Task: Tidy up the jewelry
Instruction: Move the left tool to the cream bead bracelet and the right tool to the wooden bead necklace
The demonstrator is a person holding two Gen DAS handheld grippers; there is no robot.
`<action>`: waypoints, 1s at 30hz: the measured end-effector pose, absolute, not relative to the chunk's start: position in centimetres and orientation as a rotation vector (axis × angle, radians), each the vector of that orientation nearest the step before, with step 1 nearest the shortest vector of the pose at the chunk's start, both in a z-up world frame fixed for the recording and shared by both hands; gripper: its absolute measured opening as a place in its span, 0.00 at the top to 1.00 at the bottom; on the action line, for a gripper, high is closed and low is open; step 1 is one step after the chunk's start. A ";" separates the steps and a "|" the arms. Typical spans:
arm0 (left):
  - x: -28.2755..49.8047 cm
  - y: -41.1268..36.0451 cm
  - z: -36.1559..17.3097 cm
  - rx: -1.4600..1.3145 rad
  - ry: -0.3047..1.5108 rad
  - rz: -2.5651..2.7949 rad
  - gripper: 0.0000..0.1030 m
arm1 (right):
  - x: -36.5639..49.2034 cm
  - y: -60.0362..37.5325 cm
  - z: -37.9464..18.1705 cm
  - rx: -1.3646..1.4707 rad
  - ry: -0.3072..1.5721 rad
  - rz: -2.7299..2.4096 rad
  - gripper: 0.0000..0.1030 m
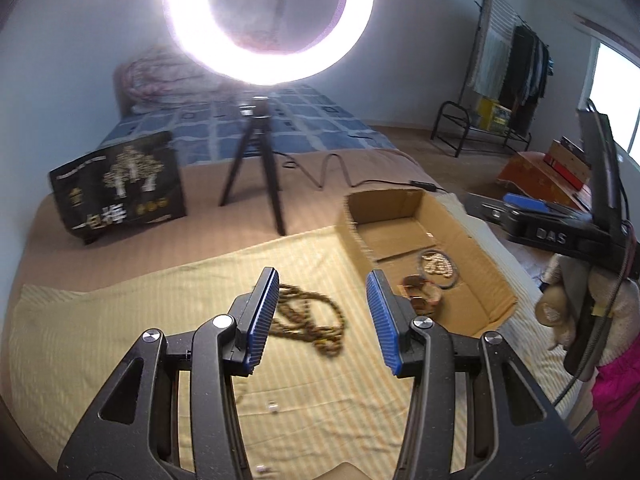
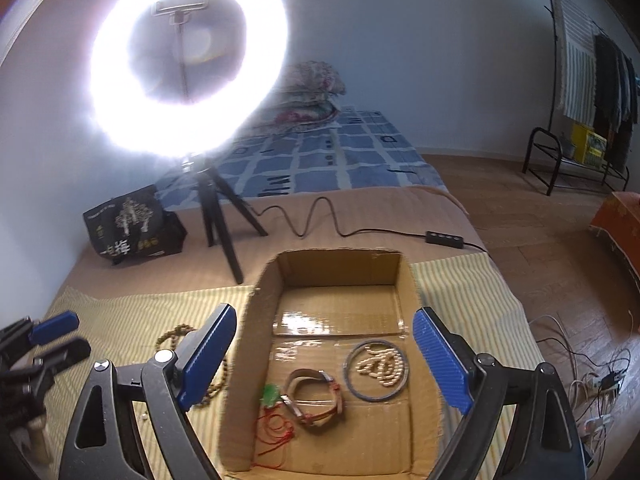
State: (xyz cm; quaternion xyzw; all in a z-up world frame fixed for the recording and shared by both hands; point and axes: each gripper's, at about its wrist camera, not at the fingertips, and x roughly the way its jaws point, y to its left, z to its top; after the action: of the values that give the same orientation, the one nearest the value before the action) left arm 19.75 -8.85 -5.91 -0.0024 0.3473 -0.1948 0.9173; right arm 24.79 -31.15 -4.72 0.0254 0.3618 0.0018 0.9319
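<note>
The left hand-held gripper (image 1: 322, 316) tilts downward, jaws parted and empty. The right hand-held gripper (image 2: 326, 354), at its 3 o'clock, tilts downward too, jaws spread wide, nothing between them.

Matt cardboard box (image 2: 408, 276), glossy tape (image 2: 308, 322) inside; striped cloth (image 1: 120, 340).

Ring light (image 2: 188, 68) blazing on tripod (image 2: 218, 216), pale wall (image 2: 420, 40) behind, blue checked bedspread (image 2: 320, 156), clothes rack (image 2: 592, 80) at right, wooden floor (image 2: 520, 208), window (image 1: 616, 92) bright.

Ring light (image 2: 188, 60) on tripod (image 2: 218, 216) — black bag (image 2: 132, 226) beside.
</note>
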 end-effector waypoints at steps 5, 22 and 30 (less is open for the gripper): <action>20.1 -5.4 -6.4 -0.033 0.726 -0.348 0.55 | 24.9 -28.7 -5.0 0.026 0.746 0.051 0.11; 21.3 1.7 -11.3 -0.063 0.842 -0.251 0.55 | 27.8 -20.3 -9.0 -0.027 0.871 0.220 0.11; 21.8 1.8 -14.3 -0.040 0.917 -0.252 0.55 | 29.0 -17.8 -11.8 -0.045 0.955 0.270 0.11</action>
State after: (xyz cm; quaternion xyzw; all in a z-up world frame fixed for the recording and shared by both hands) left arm 21.81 1.78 -14.35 -0.0193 0.4416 -0.1213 0.8888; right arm 28.97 -17.76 -11.85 -0.0218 0.4581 0.1293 0.8792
